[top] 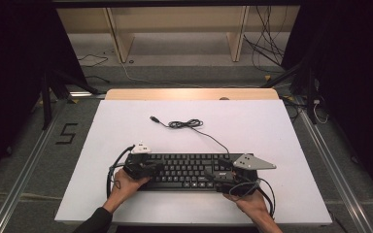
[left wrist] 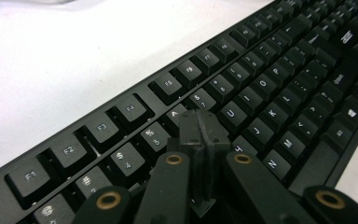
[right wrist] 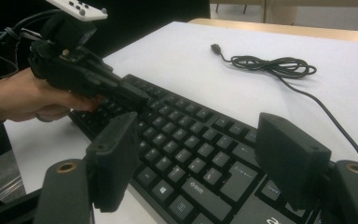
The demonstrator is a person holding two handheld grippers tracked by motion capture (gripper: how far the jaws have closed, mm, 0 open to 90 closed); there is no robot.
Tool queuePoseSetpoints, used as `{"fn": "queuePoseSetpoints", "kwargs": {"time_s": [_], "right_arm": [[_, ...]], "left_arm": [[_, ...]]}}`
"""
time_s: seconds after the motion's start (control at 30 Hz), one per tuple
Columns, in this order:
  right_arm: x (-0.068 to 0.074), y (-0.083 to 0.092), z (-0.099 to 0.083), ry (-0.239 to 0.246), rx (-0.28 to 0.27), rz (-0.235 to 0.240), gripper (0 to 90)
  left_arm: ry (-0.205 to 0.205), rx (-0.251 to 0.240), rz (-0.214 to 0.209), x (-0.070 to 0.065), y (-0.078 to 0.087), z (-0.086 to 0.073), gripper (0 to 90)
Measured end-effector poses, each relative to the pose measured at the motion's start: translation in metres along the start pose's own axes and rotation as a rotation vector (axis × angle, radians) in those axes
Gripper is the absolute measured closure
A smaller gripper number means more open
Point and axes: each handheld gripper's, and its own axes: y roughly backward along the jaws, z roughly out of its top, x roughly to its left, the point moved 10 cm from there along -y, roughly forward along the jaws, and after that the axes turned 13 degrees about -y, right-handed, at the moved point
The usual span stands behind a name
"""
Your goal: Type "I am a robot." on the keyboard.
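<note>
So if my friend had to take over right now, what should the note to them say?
Left claw: shut with nothing between its jaws, tips down over the number and letter keys at the left end of the keyboard.
Right claw: open, jaws spread above the keys at the keyboard's right end, gripping nothing.
Things: the black keyboard lies flat near the front of the white table. Its cable trails to the back in a loose bundle, plug lying free.
Done: both claws are at the keyboard.
Left: probably pressing keys or moving the keyboard; I can't tell whether a key is pressed yet.
</note>
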Motion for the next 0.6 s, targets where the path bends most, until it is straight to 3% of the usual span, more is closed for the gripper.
{"fn": "queuePoseSetpoints", "kwargs": {"time_s": [0.17, 0.3, 0.6], "right_arm": [[-0.0003, 0.0005, 0.0004, 0.001, -0.001, -0.001, 31.4], [0.0005, 0.0006, 0.0004, 0.005, -0.001, -0.001, 31.4], [0.0005, 0.0015, 0.0020, 0.004, -0.006, -0.001, 31.5]], "left_arm": [[-0.006, 0.023, 0.014, 0.0021, -0.0017, -0.0026, 89.0], [0.017, 0.009, -0.010, 0.0029, -0.0021, -0.0039, 89.2], [0.005, -0.011, 0.008, 0.0017, 0.0011, -0.0010, 88.6]]}}
